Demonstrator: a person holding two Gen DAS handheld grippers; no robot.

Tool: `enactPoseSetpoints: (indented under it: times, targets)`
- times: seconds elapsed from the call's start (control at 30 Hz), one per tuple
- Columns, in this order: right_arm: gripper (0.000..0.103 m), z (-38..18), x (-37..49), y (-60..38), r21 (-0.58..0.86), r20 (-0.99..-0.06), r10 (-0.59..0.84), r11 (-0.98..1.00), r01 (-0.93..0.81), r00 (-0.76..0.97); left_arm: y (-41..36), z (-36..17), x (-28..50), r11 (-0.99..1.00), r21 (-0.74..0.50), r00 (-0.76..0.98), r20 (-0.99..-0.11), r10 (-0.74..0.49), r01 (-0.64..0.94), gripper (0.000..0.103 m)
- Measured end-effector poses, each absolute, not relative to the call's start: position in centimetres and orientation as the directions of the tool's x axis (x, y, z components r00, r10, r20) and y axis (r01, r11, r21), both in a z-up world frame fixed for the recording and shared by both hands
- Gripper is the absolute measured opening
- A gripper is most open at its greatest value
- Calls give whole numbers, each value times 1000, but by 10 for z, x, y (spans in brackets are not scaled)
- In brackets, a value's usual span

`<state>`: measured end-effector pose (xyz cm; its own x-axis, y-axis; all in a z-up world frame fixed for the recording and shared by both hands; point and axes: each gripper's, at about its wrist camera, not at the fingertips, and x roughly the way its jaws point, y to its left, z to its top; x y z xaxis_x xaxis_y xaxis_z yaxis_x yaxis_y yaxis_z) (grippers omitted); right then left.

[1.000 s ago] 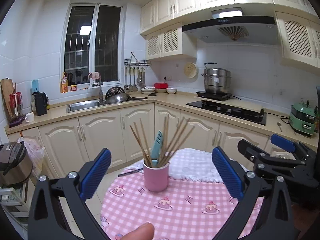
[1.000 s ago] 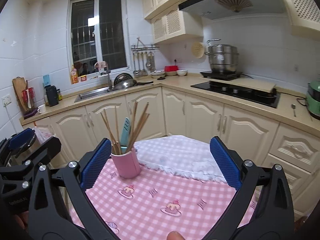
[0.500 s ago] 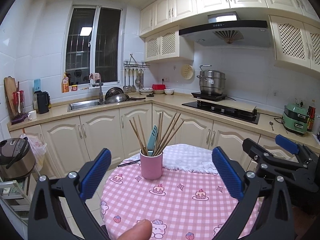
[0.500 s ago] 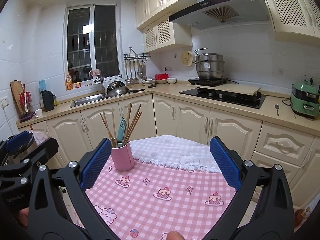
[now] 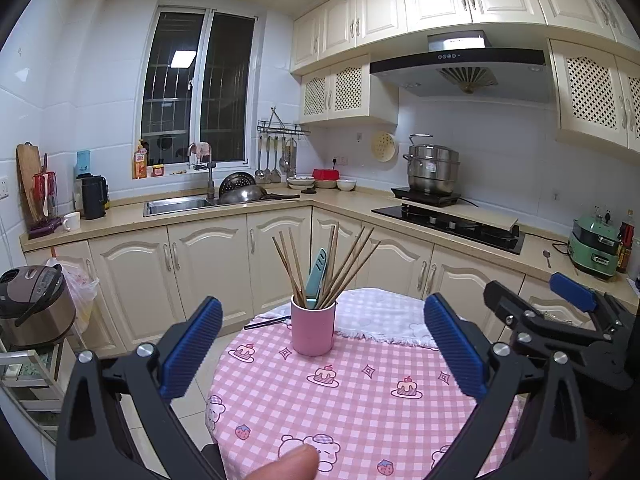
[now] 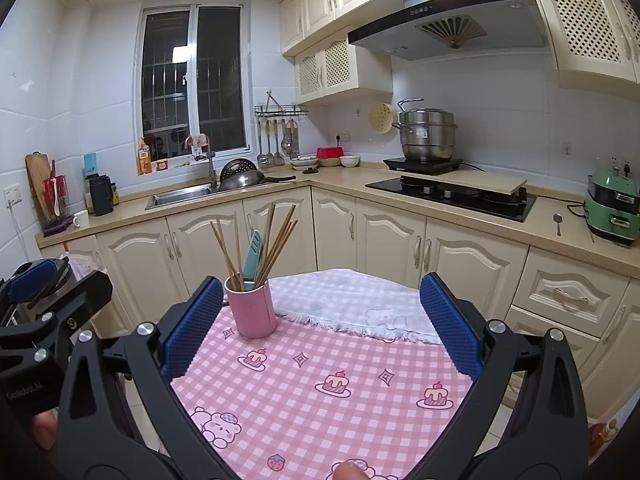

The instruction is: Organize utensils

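Left wrist view: nearest the lens, the left claw (image 5: 322, 354) has its blue-padded fingers (image 5: 191, 347) spread wide and empty above the pink checked tablecloth (image 5: 360, 400) of the round table (image 5: 224, 364). Between the fingers, further back, a pink cup (image 5: 312, 330) stands upright on the cloth, holding a fan of wooden chopsticks (image 5: 352, 264) and one teal utensil (image 5: 317, 278). Just left of the cup, a dark utensil (image 5: 267, 322) lies flat at the table's edge. Behind the cup a white fringed cloth (image 5: 380, 316) covers the far part of the table. The right claw (image 5: 560, 300) shows at the right side, also spread with nothing in it.

In the right wrist view the right claw (image 6: 320, 320) is likewise open and empty, with the cup (image 6: 251, 307) just beside its left finger (image 6: 192, 328). Beyond the table stand cream cabinets (image 5: 200, 264), a sink (image 5: 176, 205), a black hob (image 5: 448, 226) and a steel steamer pot (image 5: 432, 170).
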<state>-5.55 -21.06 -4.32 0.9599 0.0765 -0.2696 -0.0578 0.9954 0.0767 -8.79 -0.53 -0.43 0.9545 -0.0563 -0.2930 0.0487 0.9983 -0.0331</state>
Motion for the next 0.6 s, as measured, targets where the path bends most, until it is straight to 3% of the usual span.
enactPoseSetpoints:
  times: [0.6]
  targets:
    - [97, -43, -54, -199, 60, -269, 87, 996, -73, 959, 3, -7, -89, 999, -36, 961, -276, -30, 21, 99]
